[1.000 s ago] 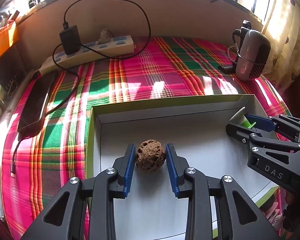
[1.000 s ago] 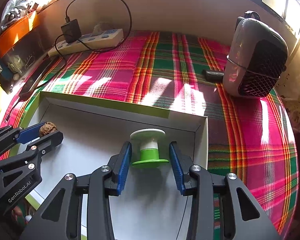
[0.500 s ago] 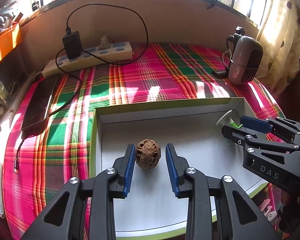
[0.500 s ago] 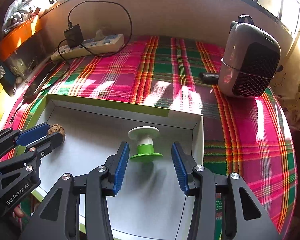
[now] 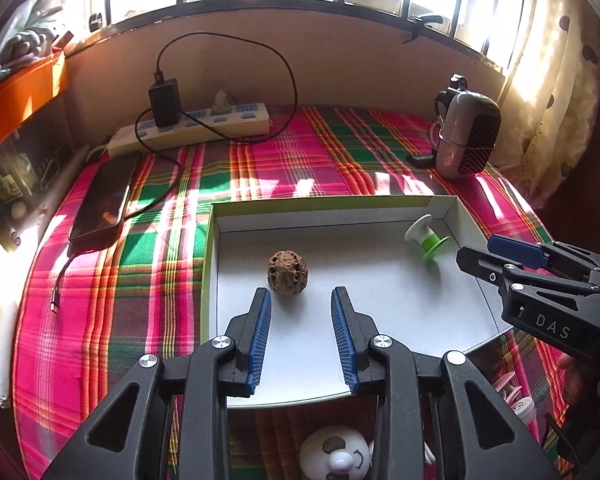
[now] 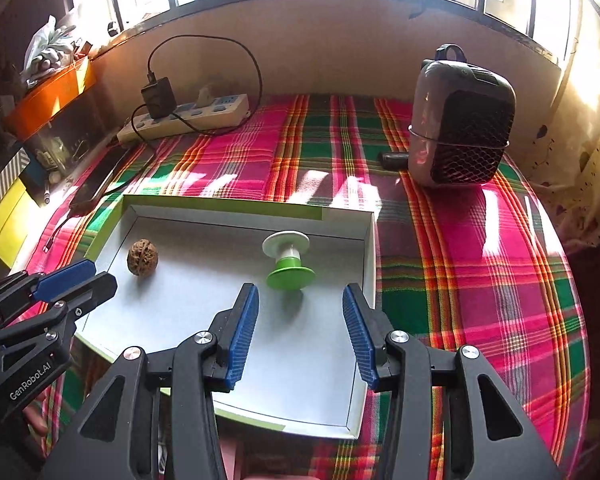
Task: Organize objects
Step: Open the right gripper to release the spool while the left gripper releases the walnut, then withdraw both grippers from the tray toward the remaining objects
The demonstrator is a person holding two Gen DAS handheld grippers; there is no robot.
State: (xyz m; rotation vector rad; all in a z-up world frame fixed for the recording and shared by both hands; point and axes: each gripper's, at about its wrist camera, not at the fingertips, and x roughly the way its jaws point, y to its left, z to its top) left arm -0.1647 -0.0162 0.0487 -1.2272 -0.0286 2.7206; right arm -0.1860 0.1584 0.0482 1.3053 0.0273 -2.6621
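Two tongs (image 5: 301,298) (image 6: 299,294) gape over one walnut (image 5: 287,271), one spool (image 6: 288,261).

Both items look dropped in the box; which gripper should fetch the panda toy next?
Left, probably: the panda toy lies just beneath the open left gripper, in front of the box.

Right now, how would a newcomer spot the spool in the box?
Find the shallow white box on the plaid cloth. Near its right wall stands the spool. Unlike the brown wrinkled walnut, it has a white top and green base.
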